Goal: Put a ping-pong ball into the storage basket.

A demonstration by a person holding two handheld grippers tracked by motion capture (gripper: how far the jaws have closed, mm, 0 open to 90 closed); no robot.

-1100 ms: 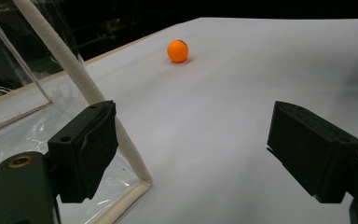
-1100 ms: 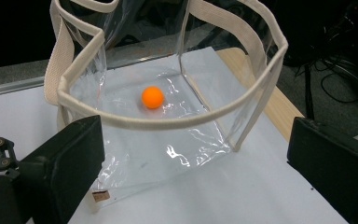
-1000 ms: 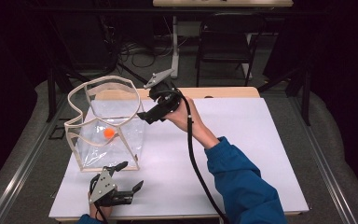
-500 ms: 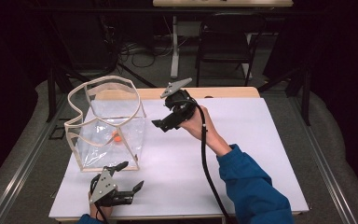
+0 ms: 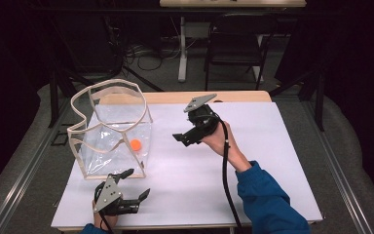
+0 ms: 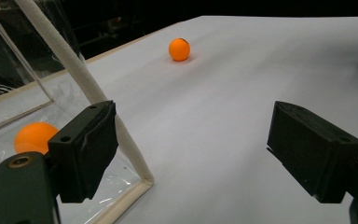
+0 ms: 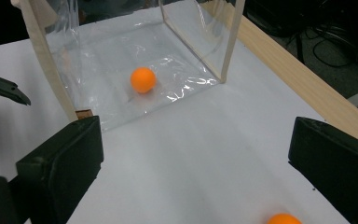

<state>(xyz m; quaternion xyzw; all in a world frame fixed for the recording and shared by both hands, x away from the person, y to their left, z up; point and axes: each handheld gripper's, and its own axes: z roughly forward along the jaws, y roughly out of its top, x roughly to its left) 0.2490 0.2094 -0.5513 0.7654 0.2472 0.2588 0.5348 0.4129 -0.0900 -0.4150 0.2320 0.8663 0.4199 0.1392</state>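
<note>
A clear-walled box (image 5: 93, 127) with a cream frame stands at the table's left. One orange ball (image 5: 135, 144) lies on its floor, near the right wall. In the right gripper view that ball in the box (image 7: 143, 79) lies beyond the open jaws, and a second orange ball (image 7: 283, 218) rests on the white sheet at the bottom edge. My right gripper (image 5: 182, 139) is open and empty, held above the table's middle, right of the box. My left gripper (image 5: 137, 183) is open by the box's front corner; its view has the boxed ball (image 6: 32, 137) and the loose ball (image 6: 179, 49).
A white sheet (image 5: 272, 146) covers the table, with a wooden strip (image 7: 284, 70) along the far edge. A dark chair (image 5: 233, 44) and cables stand on the floor behind. The left gripper's tip (image 7: 4, 86) shows left of the box.
My right gripper has moved from over the box's rim to the right, out over the open sheet. The ball inside the box has rolled toward its right wall. The left gripper has stayed put.
</note>
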